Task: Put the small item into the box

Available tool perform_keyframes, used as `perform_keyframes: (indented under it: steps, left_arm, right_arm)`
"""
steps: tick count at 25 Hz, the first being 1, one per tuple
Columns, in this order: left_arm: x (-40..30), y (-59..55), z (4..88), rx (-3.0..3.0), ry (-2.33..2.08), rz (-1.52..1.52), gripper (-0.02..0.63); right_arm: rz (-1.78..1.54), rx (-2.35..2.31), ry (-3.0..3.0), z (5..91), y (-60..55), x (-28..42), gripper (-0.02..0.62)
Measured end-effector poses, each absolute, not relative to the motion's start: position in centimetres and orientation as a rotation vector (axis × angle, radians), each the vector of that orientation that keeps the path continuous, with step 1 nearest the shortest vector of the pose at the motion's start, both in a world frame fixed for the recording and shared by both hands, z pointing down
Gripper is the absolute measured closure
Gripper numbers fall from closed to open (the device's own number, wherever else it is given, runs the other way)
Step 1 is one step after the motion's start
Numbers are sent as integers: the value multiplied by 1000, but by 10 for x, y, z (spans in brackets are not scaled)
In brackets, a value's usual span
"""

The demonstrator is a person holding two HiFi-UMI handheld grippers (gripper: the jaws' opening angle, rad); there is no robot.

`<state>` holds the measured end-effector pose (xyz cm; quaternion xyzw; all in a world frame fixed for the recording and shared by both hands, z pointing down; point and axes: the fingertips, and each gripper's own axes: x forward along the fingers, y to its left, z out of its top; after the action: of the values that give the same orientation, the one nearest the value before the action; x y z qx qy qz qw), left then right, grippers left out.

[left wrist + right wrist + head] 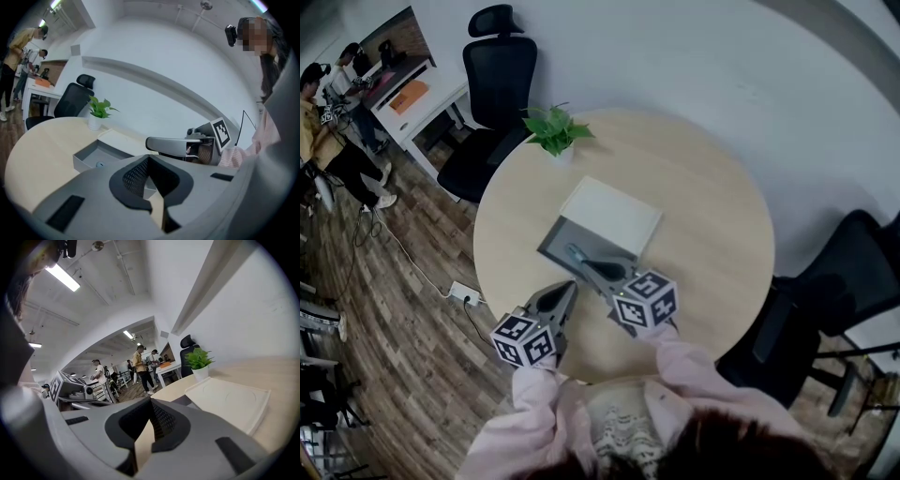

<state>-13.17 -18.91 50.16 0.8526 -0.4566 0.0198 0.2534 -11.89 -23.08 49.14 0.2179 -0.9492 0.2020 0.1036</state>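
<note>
Your right gripper [573, 251] is clamped fully shut with nothing in it. Its own view shows the two pads pressed together at the tips and only tabletop behind them. From the head view, its nose sits over the near end of the grey box [555, 239].

The left gripper [571, 285] looks the same: jaws closed to a point, nothing pinched between them. It's sitting just off the box's near corner, beside your right one.

The small item [100, 164] is in the box. In the left gripper view it's a little round thing lying flat on the box floor towards the far end, apart from both grippers. I can't pick it out from the head view.

The box is open on top. Its white lid [611, 216] lies flat on the round wooden table [712, 216], right up against the far side of the box. Further back near the table's edge there's a potted plant [555, 129], with a black office chair [492, 94] behind it. A couple of people [328, 122] are standing at a desk way off to the left.
</note>
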Motion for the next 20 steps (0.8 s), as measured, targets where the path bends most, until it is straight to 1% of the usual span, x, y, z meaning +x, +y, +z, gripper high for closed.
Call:
perform_keyframes:
  steps: [4, 20]
  left_arm:
    - [-131, -188, 502, 2318, -1239, 58, 597]
    - [-131, -181, 500, 2330, -1262, 70, 597]
  right_arm:
    - [551, 650, -2803, 490, -231, -117, 597]
    - [564, 606, -2852, 486, -222, -116, 597]
